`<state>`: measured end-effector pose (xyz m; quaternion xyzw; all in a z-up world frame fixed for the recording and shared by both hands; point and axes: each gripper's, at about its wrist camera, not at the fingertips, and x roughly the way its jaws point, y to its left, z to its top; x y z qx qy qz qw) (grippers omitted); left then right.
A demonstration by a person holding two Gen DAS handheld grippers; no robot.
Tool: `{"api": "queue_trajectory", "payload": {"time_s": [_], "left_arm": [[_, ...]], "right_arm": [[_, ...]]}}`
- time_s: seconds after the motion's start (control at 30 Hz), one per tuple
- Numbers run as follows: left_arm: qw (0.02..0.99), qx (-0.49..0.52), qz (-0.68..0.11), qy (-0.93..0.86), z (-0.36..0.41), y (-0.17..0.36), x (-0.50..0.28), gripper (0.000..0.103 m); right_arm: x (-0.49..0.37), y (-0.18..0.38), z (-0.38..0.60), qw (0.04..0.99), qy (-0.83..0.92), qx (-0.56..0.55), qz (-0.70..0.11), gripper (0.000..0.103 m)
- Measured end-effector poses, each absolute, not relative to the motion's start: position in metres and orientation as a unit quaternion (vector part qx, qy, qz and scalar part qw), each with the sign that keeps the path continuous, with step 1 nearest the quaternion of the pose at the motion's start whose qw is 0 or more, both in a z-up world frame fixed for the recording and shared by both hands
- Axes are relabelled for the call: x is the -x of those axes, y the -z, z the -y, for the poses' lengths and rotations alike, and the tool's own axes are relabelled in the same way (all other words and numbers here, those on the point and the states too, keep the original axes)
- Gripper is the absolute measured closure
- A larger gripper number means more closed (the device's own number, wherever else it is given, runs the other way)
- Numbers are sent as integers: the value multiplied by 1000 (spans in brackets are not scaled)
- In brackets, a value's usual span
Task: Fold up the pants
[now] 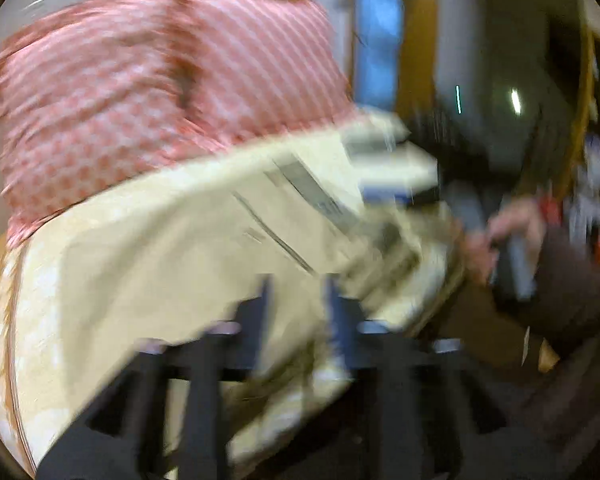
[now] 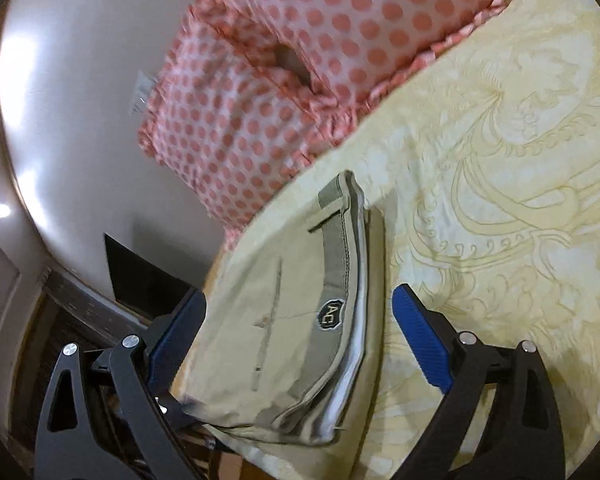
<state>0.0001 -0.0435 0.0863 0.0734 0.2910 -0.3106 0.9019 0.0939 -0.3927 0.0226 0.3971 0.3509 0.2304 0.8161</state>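
Note:
The khaki pants [image 2: 284, 312] lie folded on the yellow patterned bedspread [image 2: 500, 184], waistband and a dark badge facing up. My right gripper [image 2: 300, 320] is open, its blue pads [image 2: 420, 336] standing either side of the pants' waist end. The left wrist view is badly blurred. There the pants [image 1: 308, 200] show as a pale shape on the bed. My left gripper [image 1: 300, 304] looks nearly shut with pale cloth between its fingers. My right gripper [image 1: 396, 176] and the hand holding it [image 1: 496, 236] show at the right.
Two pink polka-dot pillows [image 2: 300, 80] lie at the head of the bed, also in the left wrist view [image 1: 140, 88]. A white wall [image 2: 68, 120] and dark floor lie beyond the bed edge at left.

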Motion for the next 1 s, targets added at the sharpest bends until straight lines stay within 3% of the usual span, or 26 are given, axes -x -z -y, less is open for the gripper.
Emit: {"api": "queue_trajectory", "payload": {"time_s": [0.03,0.07,0.23,0.4,0.43,0.47,0.53,0.6,0.63,0.67,0.77,1.0], "left_arm": [[913,-41,-281,292,24,-95,-5,27],[923,-12,-277,266,3,-100,-15,26],[903,127,-375,169,-92,-73,-102,31],[854,188,-446,194,-113,-38,-148,32],[845,192,-457,201,-111,-32,-155,32],[844,189,-460,203,-102,-28,-149,29],[846,174,-458,210,-95,-27,-145,29],[842,173,-462,218,-90,-27,-148,46],[837,173,-469,222,-89,-26,-148,80],[832,178,-476,225,-88,-24,-150,89],[835,182,-463,235,-88,-32,-154,95],[878,133,-402,224,-61,-70,-201,96]], "right_arm": [[-99,-22,388,821,-227,-380,-360,8],[-103,-20,384,824,-227,-367,-368,8],[-131,-9,366,834,-224,-301,-405,18],[-142,-4,355,840,-231,-259,-417,25],[-141,-3,355,838,-236,-260,-417,38],[-142,-2,356,835,-241,-263,-418,58],[-144,5,362,820,-248,-280,-433,79],[-147,8,365,805,-266,-300,-438,84],[-147,8,366,801,-273,-303,-438,86],[-148,8,367,797,-277,-308,-439,88],[-155,5,374,778,-298,-350,-429,90],[-206,-31,379,813,-290,-336,-376,93]]}}
